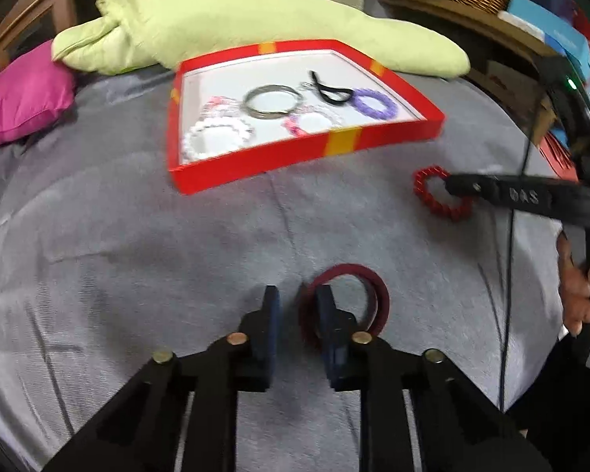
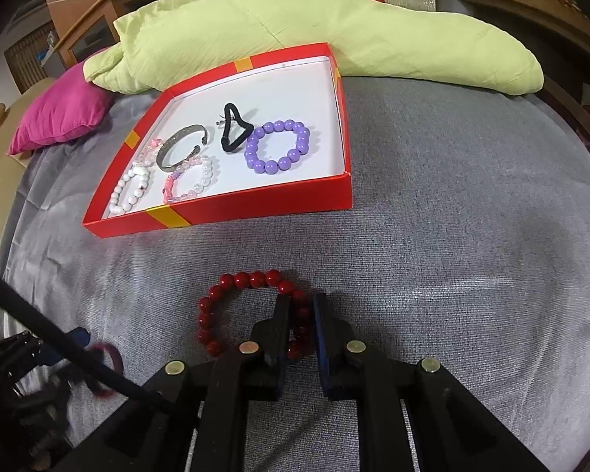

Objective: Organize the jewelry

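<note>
Where the grey bedspread (image 2: 452, 236) runs right of the red box (image 2: 255, 208), it is bare out to its curved edge. More bare cloth lies between the box's near wall and both claws. The far side is closed off by a pale green pillow (image 2: 334, 39) that touches the box's far right corner, and a magenta cushion (image 2: 59, 118) sits at the far left. The box stands open-topped with low walls, lying askew to the bed.

Inside it, the purple bead bracelet (image 2: 273, 126) is nearest the right wall, with a black hair tie (image 2: 227, 145) just left of it. A silver cuff bangle (image 2: 177, 145) is in the middle, and pink-clear (image 2: 171, 188) and white bead bracelets (image 2: 118, 196) crowd the near left corner. The far half of its white floor is free.

The right gripper (image 2: 301, 303) points down at the cloth, its jaws drawn narrow and pinched on the right side of the red bead bracelet (image 2: 255, 278). The rest of that loop lies flat to the left of the fingers.

The left gripper (image 1: 297, 295) is also narrow, near the bed's front. The dark red bangle (image 1: 350, 269) stands tilted around its right finger, with its left rim in the gap. The left finger is apart from that rim, so nothing is pinched. A person's hand (image 1: 578, 287) shows at the right edge.
</note>
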